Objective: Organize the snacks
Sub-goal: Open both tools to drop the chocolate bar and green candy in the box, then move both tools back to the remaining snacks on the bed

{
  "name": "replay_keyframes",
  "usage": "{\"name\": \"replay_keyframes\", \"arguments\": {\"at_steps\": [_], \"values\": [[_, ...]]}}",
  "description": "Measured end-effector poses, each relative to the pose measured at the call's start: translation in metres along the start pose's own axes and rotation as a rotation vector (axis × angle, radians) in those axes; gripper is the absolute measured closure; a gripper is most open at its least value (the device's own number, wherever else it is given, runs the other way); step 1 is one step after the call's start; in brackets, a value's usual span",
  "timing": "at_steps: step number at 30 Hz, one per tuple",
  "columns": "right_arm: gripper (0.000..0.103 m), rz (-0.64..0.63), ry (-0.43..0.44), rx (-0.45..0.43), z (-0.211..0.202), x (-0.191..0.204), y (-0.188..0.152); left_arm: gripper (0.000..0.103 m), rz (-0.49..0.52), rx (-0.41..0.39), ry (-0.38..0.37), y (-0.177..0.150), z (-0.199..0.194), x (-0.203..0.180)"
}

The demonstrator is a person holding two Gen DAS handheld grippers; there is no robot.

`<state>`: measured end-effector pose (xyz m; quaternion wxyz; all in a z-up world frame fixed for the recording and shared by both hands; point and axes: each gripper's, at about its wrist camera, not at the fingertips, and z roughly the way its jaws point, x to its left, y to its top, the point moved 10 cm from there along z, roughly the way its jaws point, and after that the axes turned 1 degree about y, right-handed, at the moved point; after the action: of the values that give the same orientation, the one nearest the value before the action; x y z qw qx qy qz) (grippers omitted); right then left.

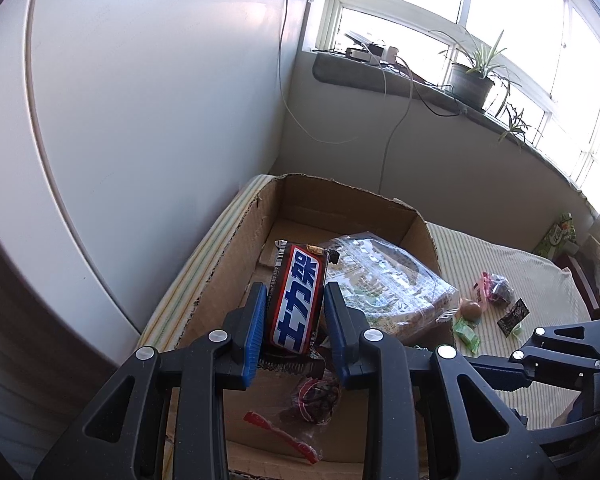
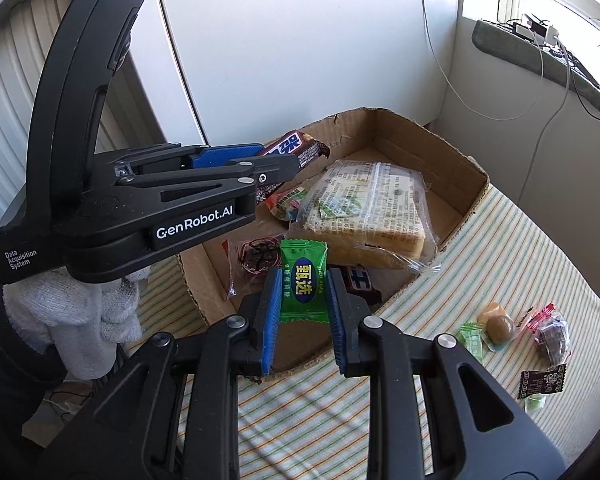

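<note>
The chocolate bar (image 1: 297,300) is pinched in the left gripper (image 1: 296,300) above the box (image 1: 236,248). Only the right wrist view shows the green candy (image 2: 303,280) clamped in the right gripper (image 2: 303,292) at the box's near wall — and a gloved hand (image 2: 80,312).

Bread packet (image 2: 370,216) fills the cardboard box's (image 2: 440,152) far half; near floor partly free
</note>
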<state>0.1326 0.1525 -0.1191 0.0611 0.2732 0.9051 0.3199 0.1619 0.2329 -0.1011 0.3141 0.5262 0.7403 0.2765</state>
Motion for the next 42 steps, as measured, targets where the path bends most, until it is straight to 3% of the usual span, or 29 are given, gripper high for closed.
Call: {"name": "replay_keyframes", "arguments": {"at_steps": [4,6,9,13,16,18,23,31,42], "values": [[0.075,0.001,-0.004,-0.004,-0.002,-0.002,0.001,0.073,0.0,-0.007,0.005,0.003,-0.002,-0.001],[0.06,-0.001,-0.011,-0.01,-0.004,-0.003,0.001,0.063,0.0,-0.012,0.016,0.004,-0.003,0.0],[0.04,-0.011,-0.017,-0.029,-0.009,-0.002,0.002,0.062,0.002,-0.016,0.018,0.006,-0.005,0.0],[0.04,-0.018,-0.02,-0.027,-0.014,-0.002,0.001,0.049,0.001,-0.021,0.024,0.007,-0.008,-0.001],[0.04,-0.018,-0.03,-0.029,-0.017,-0.005,0.0,0.047,0.004,-0.027,0.027,0.009,-0.011,-0.004],[0.04,-0.015,-0.032,-0.028,-0.02,-0.007,-0.002,0.039,0.007,-0.032,0.029,0.01,-0.013,-0.006],[0.039,-0.003,-0.051,-0.032,-0.029,-0.019,-0.01,0.033,0.013,-0.036,0.02,0.012,-0.017,-0.016],[0.039,0.063,-0.093,-0.064,-0.059,-0.06,-0.025,0.032,0.037,-0.051,-0.017,0.016,-0.022,-0.047],[0.039,0.19,-0.21,-0.052,-0.1,-0.152,-0.073,0.032,0.102,-0.066,-0.101,0.013,-0.027,-0.113]]}}
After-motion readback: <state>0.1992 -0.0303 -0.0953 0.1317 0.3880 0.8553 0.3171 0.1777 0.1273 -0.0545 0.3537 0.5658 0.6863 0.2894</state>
